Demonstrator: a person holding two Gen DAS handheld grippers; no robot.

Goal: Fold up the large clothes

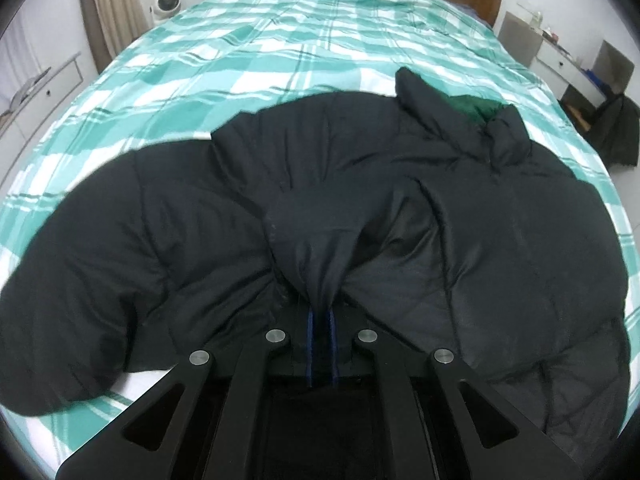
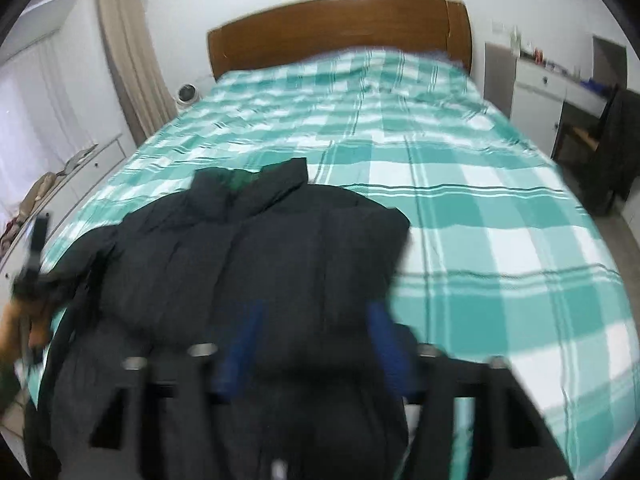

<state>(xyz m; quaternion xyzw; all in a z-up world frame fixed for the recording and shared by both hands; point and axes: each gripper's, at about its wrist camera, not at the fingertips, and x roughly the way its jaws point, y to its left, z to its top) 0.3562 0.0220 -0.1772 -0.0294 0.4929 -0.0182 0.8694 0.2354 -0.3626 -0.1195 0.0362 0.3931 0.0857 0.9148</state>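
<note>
The left gripper [image 1: 320, 312] is clamped tight on a pinch of the dark puffer jacket [image 1: 500, 216], its blue-edged fingers almost meeting around a gathered tongue of smooth, slightly shiny fabric that rises from the jaws like a small tent. From that pinch the jacket spreads both ways across the near part of the bed [image 1: 280, 52]: a fat quilted sleeve bulges off to the left, blurred at its end, while the body lies to the right with soft horizontal quilting lines and a matte, near-black navy shell. Its stand-up collar [image 1: 440, 100] sits at the far edge of the garment, open enough to show a dark green lining inside. In the right wrist view the right gripper [image 2: 316, 340] stands partly open, its two blue fingers [image 2: 244, 344] on either side of a puffed fold of the jacket; the picture is too smeared to tell whether the pads press on the cloth. There the jacket lies on the left half of the bed, collar pointing toward the wooden headboard [image 2: 340, 28]. The cover is a teal-and-white check with thin dark stripes, lightly rumpled. At the left edge of that view a hand [image 2: 24, 320] holds the other gripper's dark frame.
</note>
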